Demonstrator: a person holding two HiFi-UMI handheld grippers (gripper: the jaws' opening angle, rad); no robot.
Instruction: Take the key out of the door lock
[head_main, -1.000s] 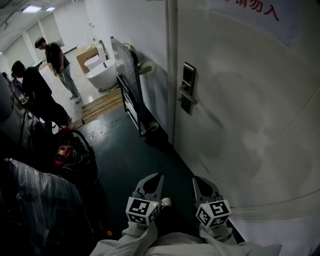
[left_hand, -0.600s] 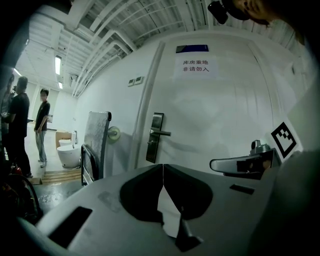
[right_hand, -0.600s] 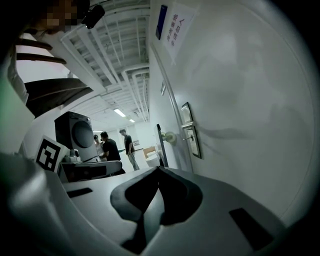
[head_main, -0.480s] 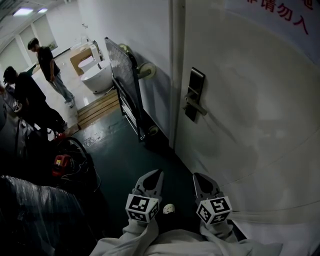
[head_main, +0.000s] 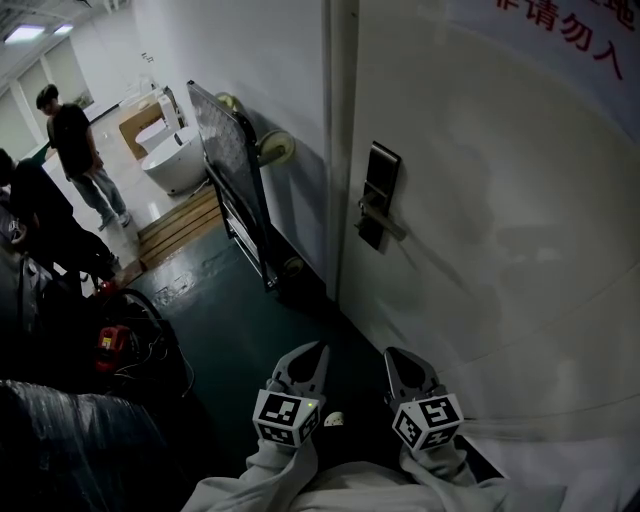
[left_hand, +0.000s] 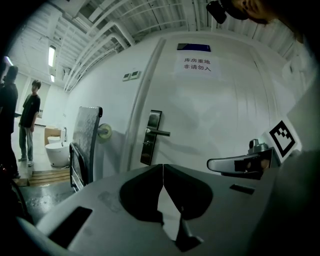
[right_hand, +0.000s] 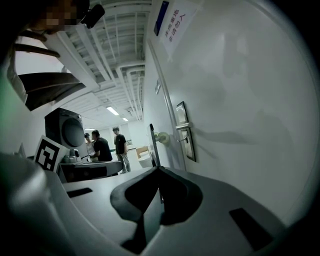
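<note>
Left gripper (head_main: 310, 352) and right gripper (head_main: 397, 357) both hold their jaws pressed together, empty, low before the white door (head_main: 500, 260). Well ahead is the door lock (head_main: 375, 195); the small stub under its handle seems to be the key (right_hand: 183, 140). A white tub (head_main: 172, 167) stands far off, its inside unreadable.

A white wall (head_main: 270, 80) ran along the right of a dark green floor (head_main: 240, 310), with a flat trolley (head_main: 225, 150) propped upright against it. Farther off stood a white bathtub (head_main: 170, 170) near wooden pallets (head_main: 185, 225), under a ceiling light (head_main: 25, 33).
</note>
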